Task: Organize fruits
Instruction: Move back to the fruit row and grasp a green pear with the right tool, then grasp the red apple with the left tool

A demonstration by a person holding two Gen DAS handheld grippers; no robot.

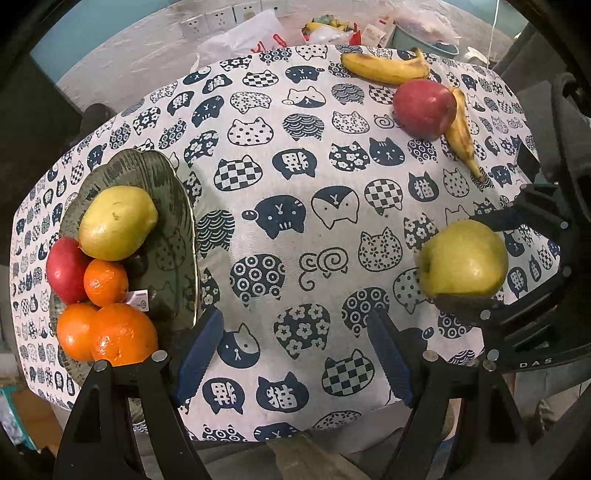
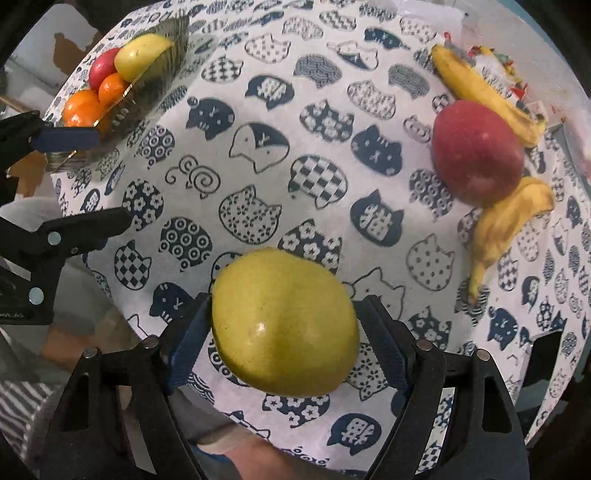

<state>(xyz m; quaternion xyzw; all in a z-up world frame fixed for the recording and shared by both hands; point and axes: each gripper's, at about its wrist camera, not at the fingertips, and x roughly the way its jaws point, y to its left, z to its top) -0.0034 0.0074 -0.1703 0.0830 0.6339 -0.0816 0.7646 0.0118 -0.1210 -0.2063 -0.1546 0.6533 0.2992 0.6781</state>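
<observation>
My right gripper [image 2: 284, 325] is shut on a yellow-green apple [image 2: 284, 321] and holds it above the cat-print tablecloth; the apple also shows in the left wrist view [image 1: 463, 258]. My left gripper [image 1: 295, 354] is open and empty, just right of the green leaf-shaped plate [image 1: 173, 206]. The plate holds a yellow-green pear [image 1: 118, 221], a red apple [image 1: 64, 269] and three oranges [image 1: 123, 334]. A red apple [image 1: 424, 109] lies between two bananas [image 1: 388, 68] at the far right of the table, also in the right wrist view [image 2: 478, 151].
The round table carries a cat-print cloth [image 1: 295, 206]. Plastic bags [image 1: 243, 37] and a bowl of clutter [image 1: 424, 29] sit behind the table by a wall with sockets. The table's near edge drops off below my left gripper.
</observation>
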